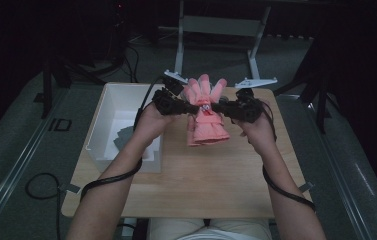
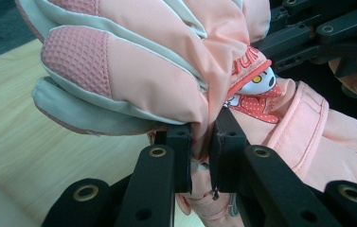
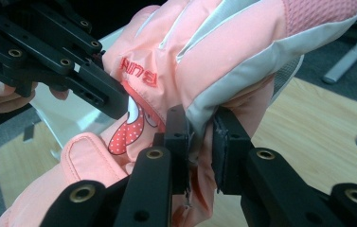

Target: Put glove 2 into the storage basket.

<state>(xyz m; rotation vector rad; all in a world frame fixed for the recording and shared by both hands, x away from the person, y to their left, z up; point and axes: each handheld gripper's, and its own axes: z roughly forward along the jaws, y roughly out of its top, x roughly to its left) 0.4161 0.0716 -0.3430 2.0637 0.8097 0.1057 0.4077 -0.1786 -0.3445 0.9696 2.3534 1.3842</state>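
Right now, a person is holding up a pink glove [image 1: 205, 112] above the wooden table [image 1: 196, 180], with one claw on each side of it. The left gripper [image 1: 192, 107] is pinching the glove from the left, and the right gripper [image 1: 218, 106] is pinching it from the right. In the left gripper view, the two black jaws are squeezing together on a fold of the glove [image 2: 166, 61], so this claw is clamped on the glove. In the right gripper view, the jaws are doing the same thing: they are clamped on a fold at the glove's [image 3: 204, 71] other side. The glove is hanging in the air between the two claws, with its fingers pointing up and away from the person and its cuff hanging down toward the table. A little cartoon picture [image 2: 256, 92] with red dots is showing on the glove, next to some red letters. A white box [image 1: 121, 125] is sitting on the left part of the table, just beside the person's left hand [image 1: 152, 122]. The person's right hand [image 1: 257, 127] is holding its gripper near the far right side of the table. Black cables [image 1: 116, 177] are trailing back along both arms.
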